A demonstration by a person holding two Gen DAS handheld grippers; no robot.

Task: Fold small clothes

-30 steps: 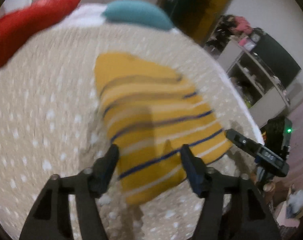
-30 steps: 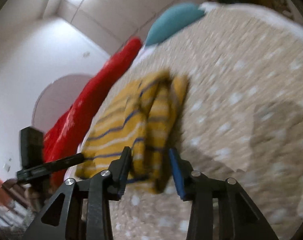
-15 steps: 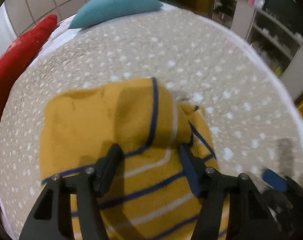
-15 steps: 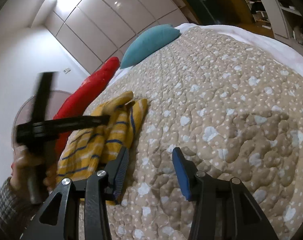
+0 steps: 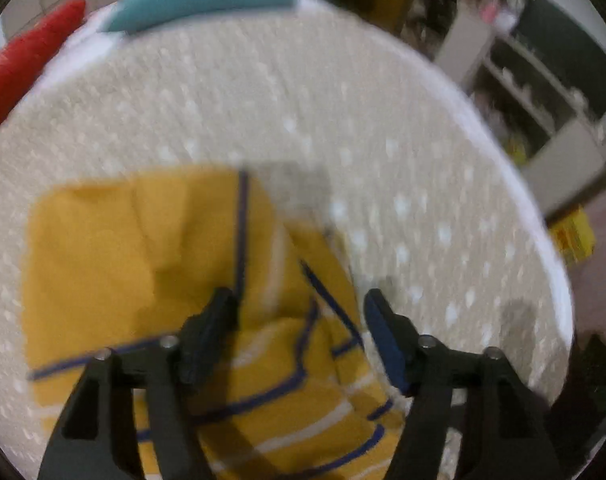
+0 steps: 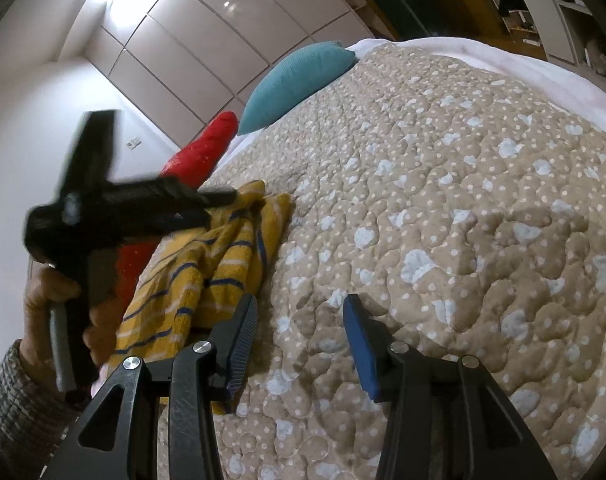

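Observation:
A yellow garment (image 5: pixel 143 260) with blue and white stripes lies partly folded on the beige dotted quilt (image 5: pixel 383 160). My left gripper (image 5: pixel 299 316) hangs just above its right part. Its jaws are opening, with cloth under the gap and no pad pressing on it. In the right wrist view the garment (image 6: pixel 223 264) lies bunched at the left, and a hand holds the left gripper (image 6: pixel 221 208) over its far end. My right gripper (image 6: pixel 301 312) stands open over bare quilt (image 6: pixel 443 220), just right of the garment, with nothing between its fingers.
A teal pillow (image 6: pixel 299 80) and a red pillow (image 6: pixel 203 152) lie at the head of the bed. A white sheet (image 6: pixel 503 60) edges the quilt. Open shelves (image 5: pixel 523 92) stand beyond the bed's right side. A sleeve (image 6: pixel 11 400) fills the lower left.
The left gripper swept over the garment and now hovers above it with wider jaws; a yellow flap lies folded over. The right gripper has drawn off the garment onto bare quilt.

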